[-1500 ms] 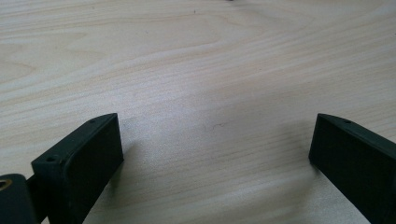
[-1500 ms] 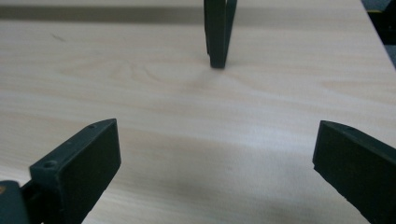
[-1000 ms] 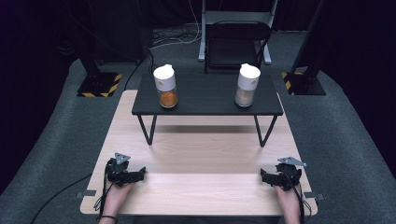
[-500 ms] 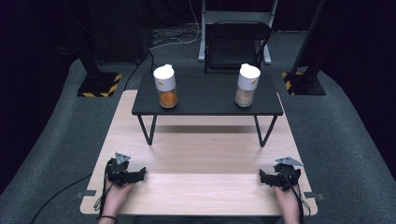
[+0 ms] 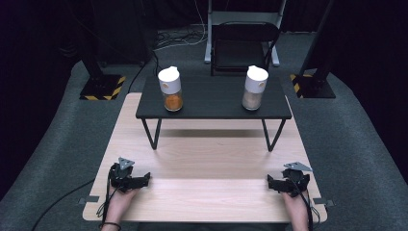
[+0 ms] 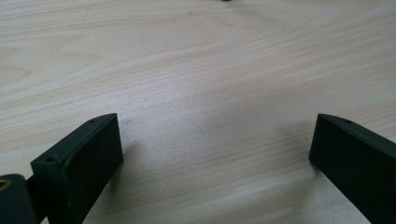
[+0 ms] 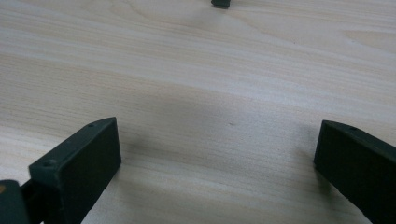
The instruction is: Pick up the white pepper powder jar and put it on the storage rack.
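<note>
Orange-filled jar (image 5: 171,89) and beige-filled jar (image 5: 255,88) on black shelf (image 5: 211,103).

2 white-capped jars (image 5: 170,89) (image 5: 255,87) stand apart on a black shelf (image 5: 214,103).

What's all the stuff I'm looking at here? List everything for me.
Table: one, light wood, in front of the person.
Stand: one, black, on thin legs, at the table's far end.
Orange jar: one, white cap, orange contents, left on the stand.
Pale jar: one, white cap, beige contents, right on the stand.
Chair: one, black, behind the stand.
Floor bases: two, black with yellow stripes, at either side of the stand.
Carpet: grey, around the table.
Left gripper: black, jaws wide apart, resting near the table's front left.
Right gripper: black, jaws wide apart, near the front right.
Hands: two, one behind each gripper.
</note>
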`<state>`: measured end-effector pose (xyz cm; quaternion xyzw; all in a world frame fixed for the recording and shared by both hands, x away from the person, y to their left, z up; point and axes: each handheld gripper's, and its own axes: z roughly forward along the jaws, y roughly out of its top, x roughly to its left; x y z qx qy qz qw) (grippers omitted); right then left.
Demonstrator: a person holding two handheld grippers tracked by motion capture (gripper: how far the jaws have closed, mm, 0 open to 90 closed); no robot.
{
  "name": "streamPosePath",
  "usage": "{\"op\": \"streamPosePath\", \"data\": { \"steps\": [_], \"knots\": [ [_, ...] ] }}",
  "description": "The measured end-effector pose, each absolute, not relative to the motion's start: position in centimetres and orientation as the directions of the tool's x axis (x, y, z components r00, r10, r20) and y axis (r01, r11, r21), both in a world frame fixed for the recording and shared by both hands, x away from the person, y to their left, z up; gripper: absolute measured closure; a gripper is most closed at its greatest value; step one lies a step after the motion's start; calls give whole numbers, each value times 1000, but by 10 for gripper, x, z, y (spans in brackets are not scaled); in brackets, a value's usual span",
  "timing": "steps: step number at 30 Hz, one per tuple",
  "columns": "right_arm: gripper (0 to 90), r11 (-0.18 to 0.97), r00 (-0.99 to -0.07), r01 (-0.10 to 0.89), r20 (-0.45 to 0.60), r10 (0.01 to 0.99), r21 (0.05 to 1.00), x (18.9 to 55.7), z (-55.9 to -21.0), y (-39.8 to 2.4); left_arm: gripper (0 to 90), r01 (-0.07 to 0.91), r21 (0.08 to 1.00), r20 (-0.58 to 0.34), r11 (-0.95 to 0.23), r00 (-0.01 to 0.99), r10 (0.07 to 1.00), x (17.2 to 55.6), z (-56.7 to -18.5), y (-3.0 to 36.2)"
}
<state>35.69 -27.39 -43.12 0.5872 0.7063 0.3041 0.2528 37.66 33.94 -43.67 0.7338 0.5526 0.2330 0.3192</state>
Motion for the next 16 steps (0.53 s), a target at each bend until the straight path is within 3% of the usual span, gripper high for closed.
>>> {"op": "streamPosePath", "data": {
  "steps": [16],
  "knots": [
    [0,127,-186,675,0,983,727,357,-431,-274,20,663,726,-10,-184,277,961,376,-437,338]
  ]
}}
